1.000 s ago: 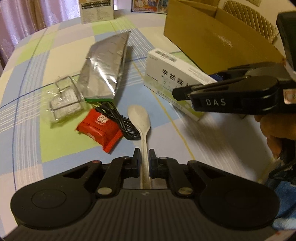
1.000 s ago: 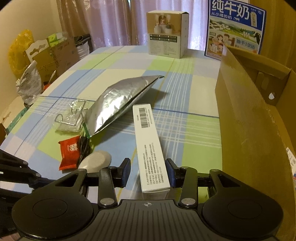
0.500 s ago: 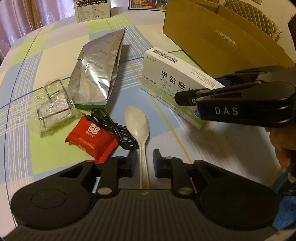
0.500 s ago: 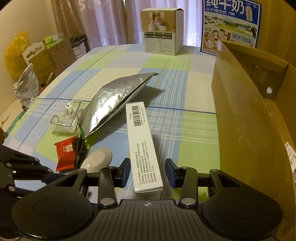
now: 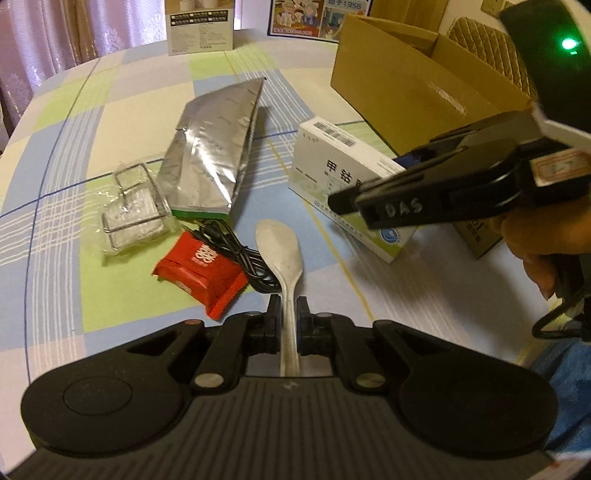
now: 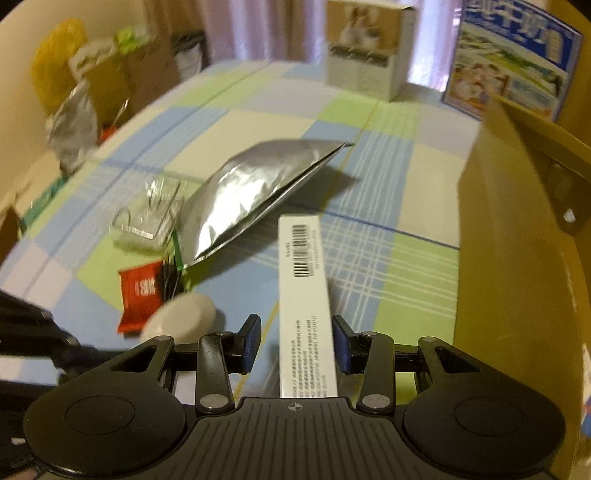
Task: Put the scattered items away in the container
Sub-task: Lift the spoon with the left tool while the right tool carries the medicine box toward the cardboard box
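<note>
My left gripper [image 5: 288,314] is shut on the handle of a white spoon [image 5: 279,245], whose bowl points away beside a black cable [image 5: 236,254]. The spoon bowl [image 6: 179,321] also shows at the lower left of the right wrist view. My right gripper [image 6: 295,345] is shut on a long white medicine box [image 6: 304,280], which stays sharp while the table around it blurs. In the left wrist view that box [image 5: 332,173] tilts between the right gripper's [image 5: 365,182] fingers, just in front of the open cardboard box [image 5: 406,85]. A hand holds the right gripper.
On the checked tablecloth lie a silver foil pouch [image 5: 210,155], a wire rack in a plastic bag [image 5: 133,210] and a red packet [image 5: 199,266]. A white carton [image 5: 199,26] and a blue milk carton [image 6: 509,66] stand at the far edge. The cardboard box's wall [image 6: 517,258] rises close on the right.
My right gripper has shifted and rolled with the white box still between its fingers, blurring its view. The left gripper stays clamped on the spoon handle, hardly moving.
</note>
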